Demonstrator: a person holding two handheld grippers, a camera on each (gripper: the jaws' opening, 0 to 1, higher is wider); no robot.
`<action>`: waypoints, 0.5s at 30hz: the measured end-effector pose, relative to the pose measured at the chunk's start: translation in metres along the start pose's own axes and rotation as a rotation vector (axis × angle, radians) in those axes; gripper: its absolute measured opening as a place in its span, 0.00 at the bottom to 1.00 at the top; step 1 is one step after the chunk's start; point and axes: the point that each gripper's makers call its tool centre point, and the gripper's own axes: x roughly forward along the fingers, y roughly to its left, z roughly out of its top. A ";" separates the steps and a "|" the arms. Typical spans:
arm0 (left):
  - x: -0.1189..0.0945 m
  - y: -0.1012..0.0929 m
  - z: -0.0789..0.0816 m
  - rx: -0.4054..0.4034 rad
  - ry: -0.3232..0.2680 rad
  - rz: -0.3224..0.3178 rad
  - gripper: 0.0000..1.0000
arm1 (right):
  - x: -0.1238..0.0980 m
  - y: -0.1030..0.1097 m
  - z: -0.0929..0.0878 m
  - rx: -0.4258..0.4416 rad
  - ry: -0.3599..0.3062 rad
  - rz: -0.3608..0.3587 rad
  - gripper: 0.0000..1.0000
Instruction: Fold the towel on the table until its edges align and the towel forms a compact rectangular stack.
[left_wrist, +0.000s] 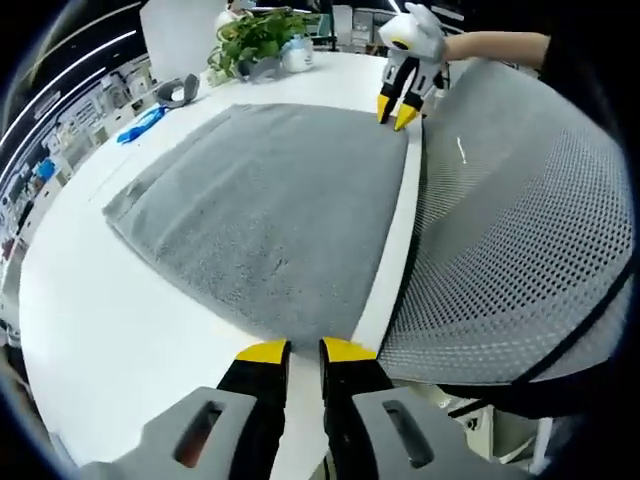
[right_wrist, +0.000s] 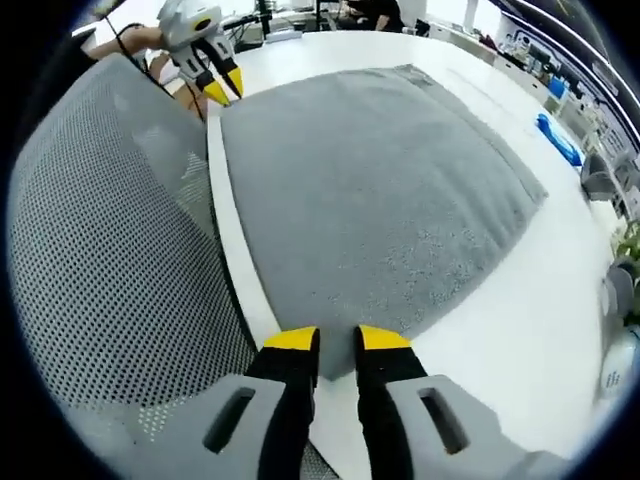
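A: State of the fingers? Towel position?

B: Left gripper (left_wrist: 305, 350) and right gripper (right_wrist: 336, 338): fingers parted, grasping nothing. The towel (left_wrist: 270, 210) lies flat on the desk (left_wrist: 110, 310), its near corners just ahead of both fingertip pairs.

A: Materials, obstructions?

B: Grey terry pile, rectangular. A mesh chair back (right_wrist: 110, 240) hides the desk edge beside the fingers.

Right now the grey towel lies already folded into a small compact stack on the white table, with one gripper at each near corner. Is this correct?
Not quite. The towel is still spread out flat in a single layer on the white table, as both the left and right gripper views show. The rest holds: the left gripper and the right gripper each sit at a near corner.
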 end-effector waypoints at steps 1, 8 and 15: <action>-0.001 -0.002 -0.002 0.004 0.007 -0.006 0.13 | -0.001 0.002 -0.002 -0.008 0.002 0.003 0.12; 0.000 -0.006 -0.005 -0.002 -0.015 -0.010 0.15 | 0.000 0.010 -0.007 -0.045 0.030 0.001 0.17; 0.005 -0.007 0.001 0.006 -0.027 0.013 0.14 | -0.002 0.002 -0.013 -0.046 0.051 -0.042 0.10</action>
